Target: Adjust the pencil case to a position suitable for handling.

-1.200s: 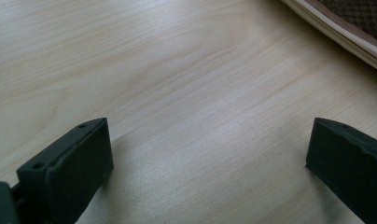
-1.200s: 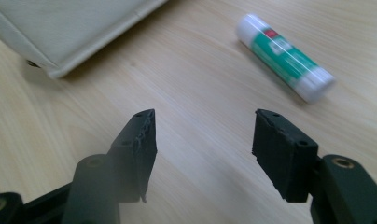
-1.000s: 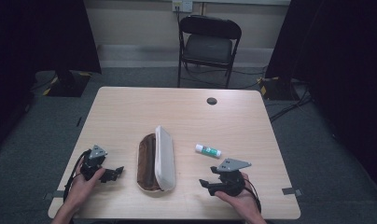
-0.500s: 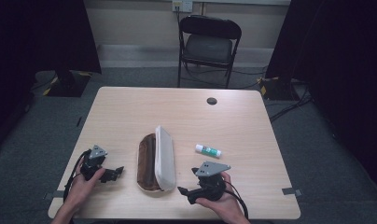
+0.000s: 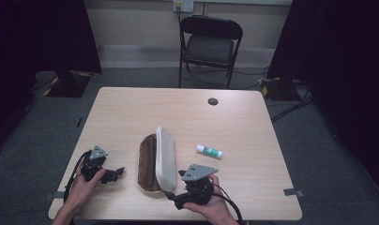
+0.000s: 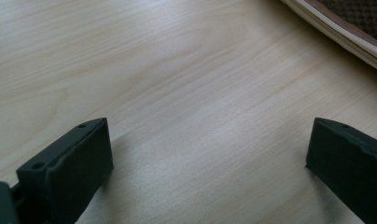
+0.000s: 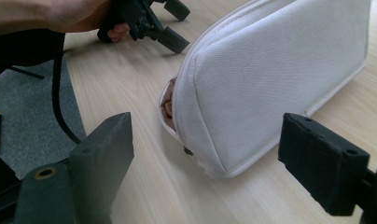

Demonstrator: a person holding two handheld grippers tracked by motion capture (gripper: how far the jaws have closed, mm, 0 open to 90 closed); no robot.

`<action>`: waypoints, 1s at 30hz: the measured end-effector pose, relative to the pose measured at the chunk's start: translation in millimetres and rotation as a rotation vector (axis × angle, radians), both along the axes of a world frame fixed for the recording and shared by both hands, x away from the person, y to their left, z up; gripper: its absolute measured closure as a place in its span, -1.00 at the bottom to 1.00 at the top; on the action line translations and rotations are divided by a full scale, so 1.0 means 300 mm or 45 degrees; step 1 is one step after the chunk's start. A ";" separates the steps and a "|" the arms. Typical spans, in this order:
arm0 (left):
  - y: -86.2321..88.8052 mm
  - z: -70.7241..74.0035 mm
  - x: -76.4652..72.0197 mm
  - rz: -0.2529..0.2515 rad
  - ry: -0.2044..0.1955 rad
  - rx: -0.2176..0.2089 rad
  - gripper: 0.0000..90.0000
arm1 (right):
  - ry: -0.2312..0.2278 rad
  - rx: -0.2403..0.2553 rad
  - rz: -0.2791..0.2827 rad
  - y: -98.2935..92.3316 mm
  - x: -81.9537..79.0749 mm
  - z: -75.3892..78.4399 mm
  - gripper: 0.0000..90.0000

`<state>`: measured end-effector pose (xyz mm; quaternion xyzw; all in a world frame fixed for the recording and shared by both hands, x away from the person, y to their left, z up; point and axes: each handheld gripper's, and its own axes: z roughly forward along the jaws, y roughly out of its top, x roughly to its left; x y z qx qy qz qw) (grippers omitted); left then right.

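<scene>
A white fabric pouch (image 5: 165, 157) lies open on the wooden table (image 5: 131, 112), its brown inside (image 5: 146, 161) facing left. A glue stick (image 5: 208, 151) lies just right of it. My right gripper (image 5: 175, 184) is at the pouch's near end and points left at it. In the right gripper view its jaws (image 7: 207, 135) stand wide, having just been opening. The pouch's corner (image 7: 270, 70) lies just ahead of them, untouched. My left gripper (image 5: 116, 173) rests left of the pouch, open (image 6: 210, 140) over bare wood, with the pouch's rim (image 6: 345, 28) at the upper right.
A black folding chair (image 5: 210, 44) stands behind the table's far edge. A dark cable hole (image 5: 213, 101) sits in the far part of the tabletop. The right gripper view also catches the left gripper (image 7: 177, 23) beyond the pouch.
My right gripper has slid left along the front of the table, from below the glue stick to the pouch's near end. The left gripper has stayed put.
</scene>
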<state>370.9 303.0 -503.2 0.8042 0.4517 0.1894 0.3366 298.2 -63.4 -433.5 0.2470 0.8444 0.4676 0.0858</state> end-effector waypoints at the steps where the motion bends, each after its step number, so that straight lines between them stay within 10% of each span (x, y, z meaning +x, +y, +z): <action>1: 0.000 0.000 0.000 -0.001 0.000 0.002 -1.00 | 0.005 -0.002 0.003 0.007 0.004 -0.003 -0.63; 20: 0.000 0.000 0.000 0.001 0.000 -0.002 -1.00 | 0.020 -0.145 -0.105 0.126 0.068 -0.054 -0.37; 30: 0.000 0.000 0.000 0.000 0.000 0.000 -1.00 | -0.019 -0.162 -0.143 0.058 0.088 -0.050 0.40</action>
